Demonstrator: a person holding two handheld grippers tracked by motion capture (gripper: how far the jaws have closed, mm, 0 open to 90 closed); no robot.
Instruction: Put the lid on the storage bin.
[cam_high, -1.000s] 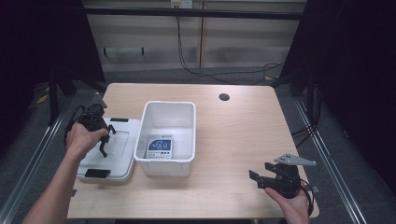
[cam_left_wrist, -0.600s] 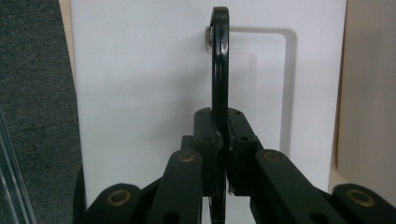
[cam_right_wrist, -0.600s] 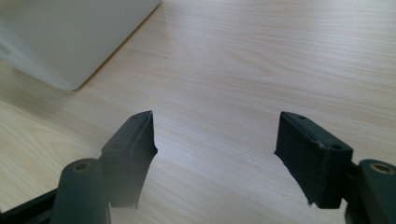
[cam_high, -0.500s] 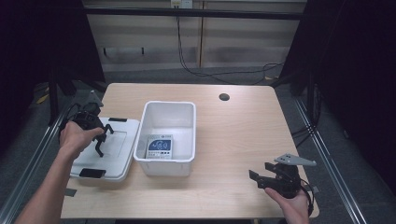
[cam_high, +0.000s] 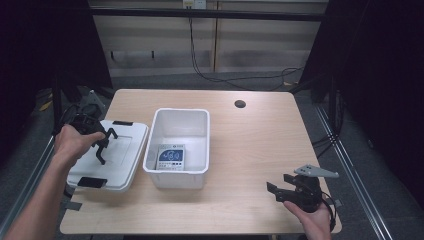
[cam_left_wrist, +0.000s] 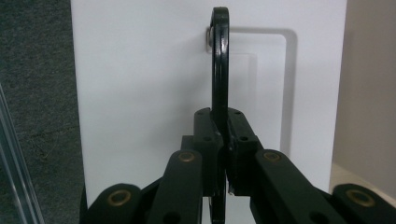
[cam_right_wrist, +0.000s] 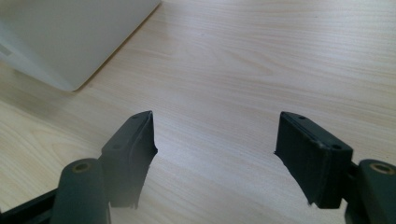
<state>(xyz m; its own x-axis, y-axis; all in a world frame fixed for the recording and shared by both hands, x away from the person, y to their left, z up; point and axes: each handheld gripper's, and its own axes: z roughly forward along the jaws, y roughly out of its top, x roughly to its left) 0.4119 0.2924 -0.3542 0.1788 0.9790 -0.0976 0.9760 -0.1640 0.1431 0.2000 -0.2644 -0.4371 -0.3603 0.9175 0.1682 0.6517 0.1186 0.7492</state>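
A white bin lid (cam_high: 122, 157) lies at the table's left, beside an open white bin (cam_high: 180, 172) that holds a blue-and-white card (cam_high: 170, 157). My left gripper (cam_high: 100, 142) is over the lid, shut on its thin black handle (cam_left_wrist: 220, 70), which stands upright between the jaws in the left gripper view (cam_left_wrist: 223, 140); the lid's white top (cam_left_wrist: 140, 93) lies behind it. My right gripper (cam_high: 287, 190) rests near the table's front right, open and holding nothing, its jaws (cam_right_wrist: 215, 140) wide apart above bare wood, with the bin's corner (cam_right_wrist: 70, 42) at the upper left.
The wooden table (cam_high: 260, 145) has a round cable hole (cam_high: 240, 104) near its back edge. Black latches (cam_high: 92, 182) sit on the lid's ends. Dark frame posts and cables stand around the table, and the lid's left side overhangs the table's left edge.
My left hand has moved up and to the left, and the lid has shifted left with it, its left side raised. The right hand has kept still.
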